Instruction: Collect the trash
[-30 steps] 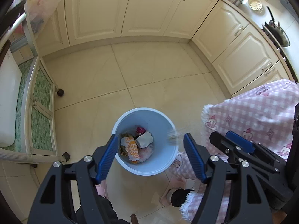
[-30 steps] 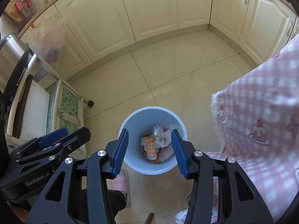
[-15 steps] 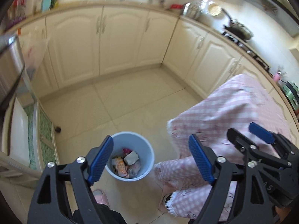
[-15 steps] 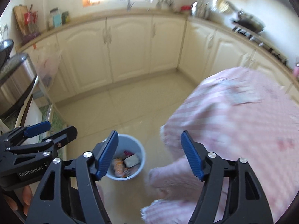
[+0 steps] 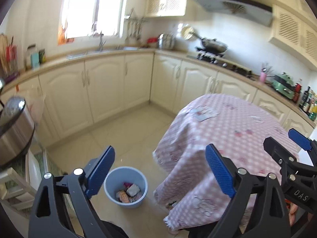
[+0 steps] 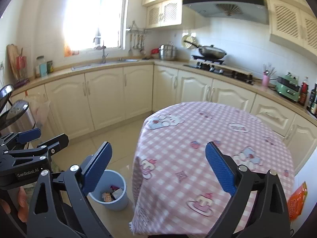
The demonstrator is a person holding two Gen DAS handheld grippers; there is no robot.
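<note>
A light blue bin point(image 5: 111, 184) point(image 6: 122, 196) stands on the floor left of the table, with several wrappers inside it. My left gripper point(image 5: 160, 152) is high above the floor between bin and table. Its jaws are opening, with nothing between them. My right gripper point(image 6: 158, 146) is over the near edge of the pink checked tablecloth point(image 6: 198, 130) point(image 5: 227, 123). Its jaws are also opening and hold nothing. An orange packet point(image 6: 297, 199) shows at the table's near right edge. Each gripper also appears in the other's view, the right gripper point(image 5: 287, 144) and the left gripper point(image 6: 42, 138).
Cream cabinets point(image 6: 105, 99) and a worktop run along the back and right, with a sink, a wok on the hob point(image 6: 212, 52) and bottles. A steel appliance point(image 5: 13, 130) and a trolley stand at the left. Tiled floor point(image 5: 126, 134) lies between cabinets and table.
Both grippers rose from just above the bin and tilted upward, so the table and kitchen come into view. Both pairs of jaws spread wider, the right one most.
</note>
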